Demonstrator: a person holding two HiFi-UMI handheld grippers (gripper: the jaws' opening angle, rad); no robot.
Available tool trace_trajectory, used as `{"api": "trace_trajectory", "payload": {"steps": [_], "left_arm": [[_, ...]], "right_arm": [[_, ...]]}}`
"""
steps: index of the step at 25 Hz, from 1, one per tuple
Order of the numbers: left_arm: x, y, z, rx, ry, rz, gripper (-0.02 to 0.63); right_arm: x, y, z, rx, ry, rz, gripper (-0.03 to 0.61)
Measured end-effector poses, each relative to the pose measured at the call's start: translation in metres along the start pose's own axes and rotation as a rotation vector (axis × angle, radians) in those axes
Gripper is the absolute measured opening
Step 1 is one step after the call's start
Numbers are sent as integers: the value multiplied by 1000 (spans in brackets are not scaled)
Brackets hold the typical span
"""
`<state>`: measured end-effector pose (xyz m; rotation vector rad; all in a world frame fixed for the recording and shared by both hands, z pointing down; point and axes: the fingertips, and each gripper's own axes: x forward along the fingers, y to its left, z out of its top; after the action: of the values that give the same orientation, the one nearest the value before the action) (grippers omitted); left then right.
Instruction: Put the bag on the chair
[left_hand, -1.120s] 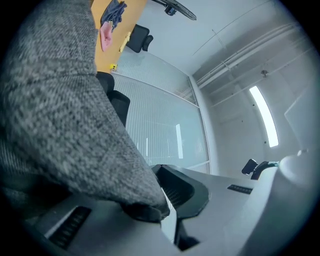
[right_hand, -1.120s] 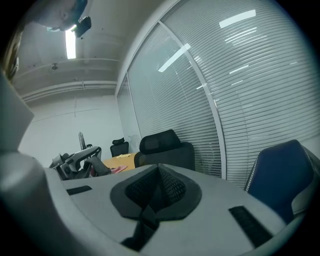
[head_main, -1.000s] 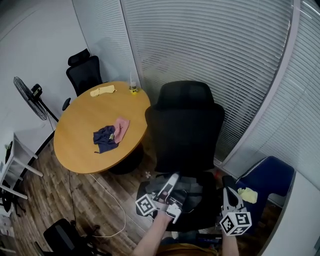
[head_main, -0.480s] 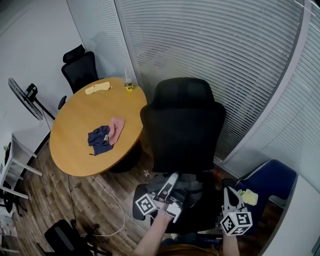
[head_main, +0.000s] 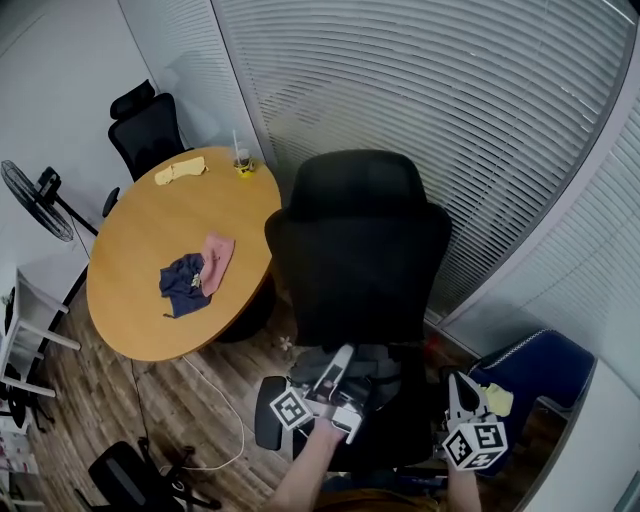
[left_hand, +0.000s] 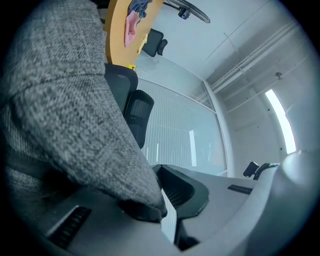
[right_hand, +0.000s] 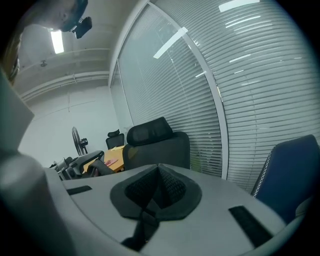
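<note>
Left gripper view is mostly a grey woven fabric bag (left_hand: 65, 100), filling the whole left side of the frame. The left tongs (left_hand: 161, 175) are clenched on an edge of it, with the cloth pinched right between the pads. From the head view the bag sits just ahead of the left tongs, over the seat of the black high-backed mesh office chair (head_main: 360, 250). Can't really tell if its full weight is on the seat.

The right tongs (right_hand: 159, 172) are off to the right of the left ones, by the chair's edge, squeezed closed with nothing in them.

Further out, ahead and to the left of the left tongs, there's a round wooden table (head_main: 140, 260) with a dark blue crumpled cloth (head_main: 183, 283) touching a pink cloth (head_main: 216, 258). A yellow cloth (head_main: 180, 170) and a small clear cup (head_main: 242, 160) are at its far edge. Just right of the right tongs is a blue padded chair (head_main: 535, 365). White slatted blinds (head_main: 420, 90) run behind the office chair.
</note>
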<state>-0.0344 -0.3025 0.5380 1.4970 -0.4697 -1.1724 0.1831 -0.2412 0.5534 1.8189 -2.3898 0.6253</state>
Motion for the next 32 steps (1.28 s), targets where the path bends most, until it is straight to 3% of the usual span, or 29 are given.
{"api": "trace_trajectory", "payload": {"steps": [22, 32], "left_arm": [[68, 78, 23, -33, -29, 71, 22], [81, 91, 34, -51, -49, 115, 23]], "right_arm": [[63, -31, -32, 40, 141, 35, 13], [69, -35, -43, 61, 175, 38, 14]]}}
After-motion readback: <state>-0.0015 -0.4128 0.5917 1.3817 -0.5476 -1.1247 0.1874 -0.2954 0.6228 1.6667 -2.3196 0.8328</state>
